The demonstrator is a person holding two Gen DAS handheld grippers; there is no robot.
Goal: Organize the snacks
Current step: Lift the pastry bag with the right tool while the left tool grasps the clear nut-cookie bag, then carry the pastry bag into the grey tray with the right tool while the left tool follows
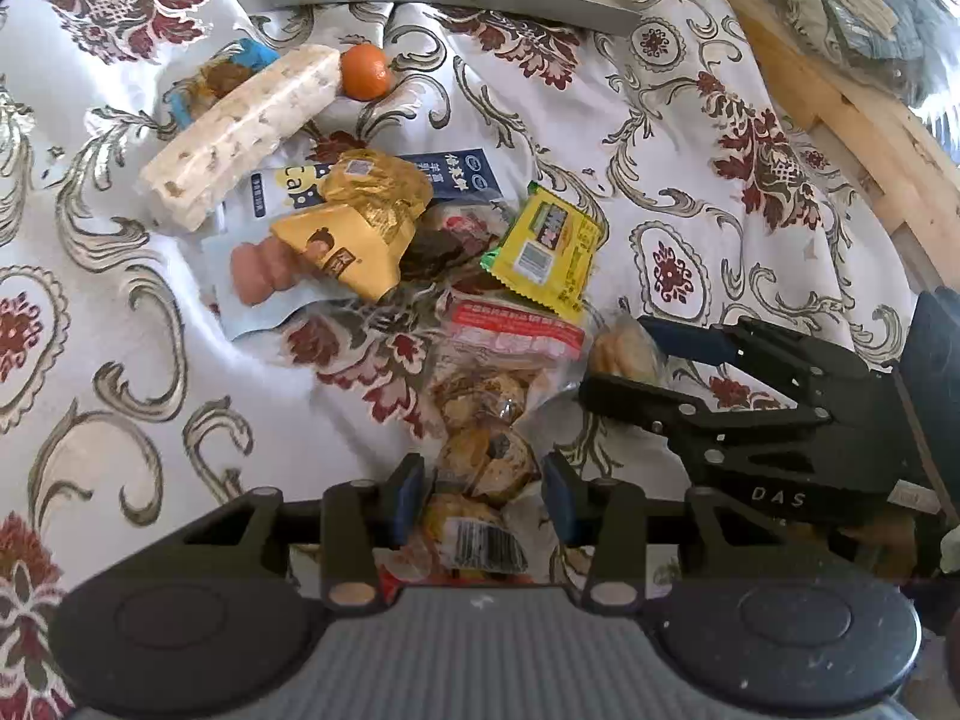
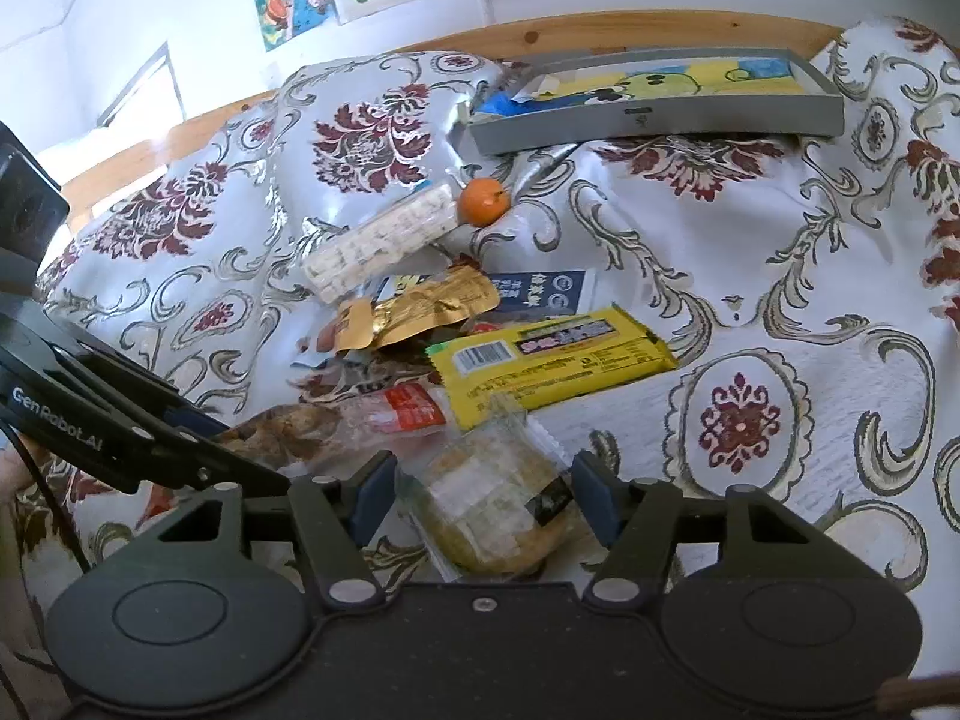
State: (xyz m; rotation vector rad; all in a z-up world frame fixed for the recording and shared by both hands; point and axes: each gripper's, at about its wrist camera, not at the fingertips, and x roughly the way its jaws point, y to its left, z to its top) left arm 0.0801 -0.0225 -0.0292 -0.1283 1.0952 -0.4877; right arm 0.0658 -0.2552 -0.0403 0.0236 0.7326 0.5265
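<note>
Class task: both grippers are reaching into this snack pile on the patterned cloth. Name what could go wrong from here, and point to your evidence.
1. The left gripper and right gripper work close together, so they might collide.
2. The clear bag of pastries looks soft; squeezing could crush the contents.
3. The orange rests against the long rice bar; moving the bar may set it rolling.

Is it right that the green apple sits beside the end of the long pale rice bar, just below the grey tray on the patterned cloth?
Not quite: it is not a green apple but a small orange tangerine. Both wrist views show it, the right wrist view most clearly. The rest holds: it sits beside the end of the long pale rice bar, just below the grey tray on the patterned cloth.
</note>
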